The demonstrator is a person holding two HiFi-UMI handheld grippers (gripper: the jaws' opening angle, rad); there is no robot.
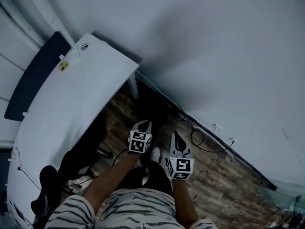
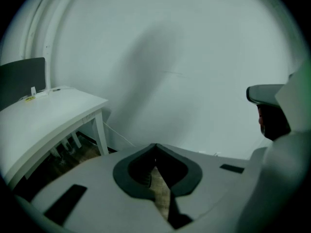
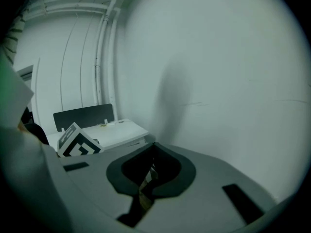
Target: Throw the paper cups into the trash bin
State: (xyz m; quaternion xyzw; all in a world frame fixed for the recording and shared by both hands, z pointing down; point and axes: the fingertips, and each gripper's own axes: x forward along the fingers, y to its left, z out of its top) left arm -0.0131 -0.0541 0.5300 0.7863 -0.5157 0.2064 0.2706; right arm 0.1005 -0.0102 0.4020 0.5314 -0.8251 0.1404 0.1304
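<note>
No paper cup and no trash bin shows in any view. Both grippers are held close in front of the person's body, pointing at a bare white wall. My left gripper is shut, its jaws meeting at the tip with nothing between them. My right gripper sits just to its right, also shut and empty. The left gripper's marker cube appears in the right gripper view. Part of the right gripper shows at the edge of the left gripper view.
A white table stands at the left against the wall, with a dark panel behind it. Black items sit by its near end. A cable runs along the skirting over the wood floor.
</note>
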